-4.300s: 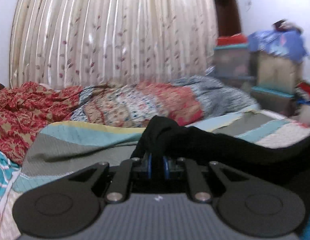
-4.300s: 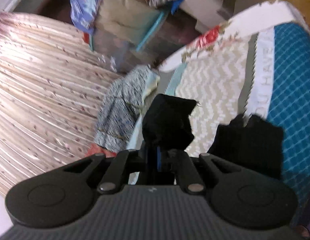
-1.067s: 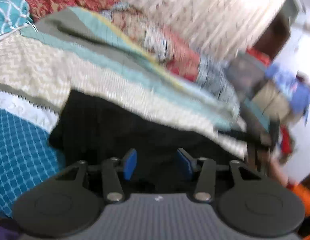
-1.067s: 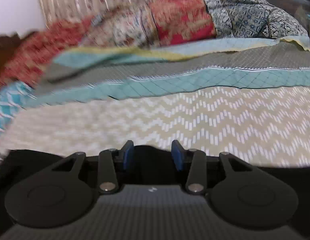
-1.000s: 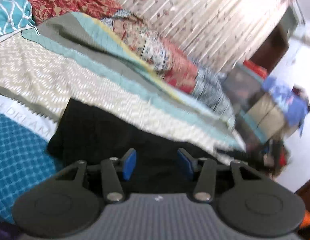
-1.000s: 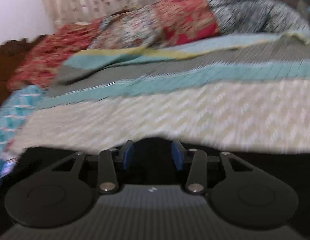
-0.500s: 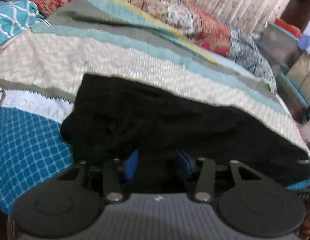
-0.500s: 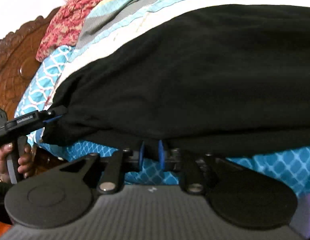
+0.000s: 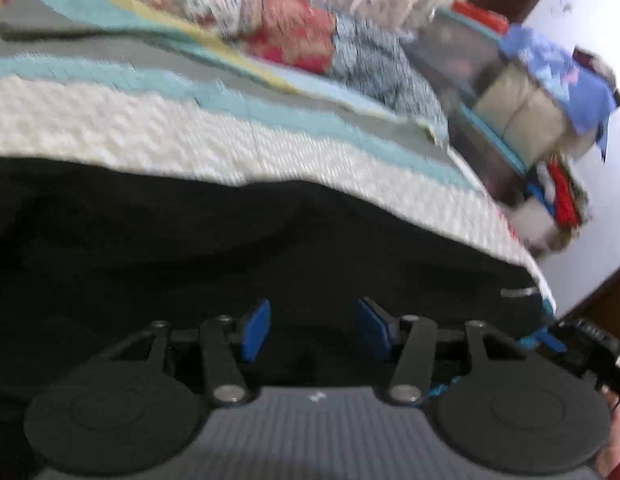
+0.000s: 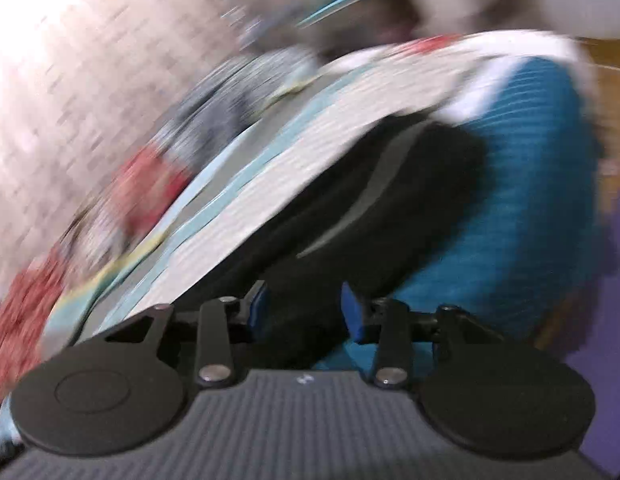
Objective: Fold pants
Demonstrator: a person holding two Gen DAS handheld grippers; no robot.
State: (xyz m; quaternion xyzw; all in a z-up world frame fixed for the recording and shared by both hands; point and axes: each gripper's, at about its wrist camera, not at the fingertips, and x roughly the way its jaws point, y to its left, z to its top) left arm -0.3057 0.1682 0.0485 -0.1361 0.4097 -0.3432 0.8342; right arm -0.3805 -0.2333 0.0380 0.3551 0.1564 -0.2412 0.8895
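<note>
Black pants (image 9: 269,240) lie spread lengthwise across the striped bedspread (image 9: 149,132). My left gripper (image 9: 314,332) hovers low over their near edge. Its blue pads stand apart and are opening, with only cloth beneath them and nothing pinched. At the far right of that view my right gripper (image 9: 546,338) shows at the pants' end, held by a hand (image 9: 614,440). The right wrist view is blurred. It shows the pants (image 10: 410,208) with a grey stripe on the teal part of the bedspread (image 10: 530,200). The right gripper (image 10: 305,314) is opening over their edge, its pads clear of the cloth.
Rumpled red and blue patterned blankets (image 9: 277,20) are heaped along the bed's far side under a curtain. Stacked boxes with clothes (image 9: 530,108) stand past the bed's right end. The bed's edge drops to a wooden floor (image 10: 606,60).
Half a second ago the right gripper was shut at the pants' near edge. Now it stands open and has swung toward the pants' end. The left gripper has slid right along the pants.
</note>
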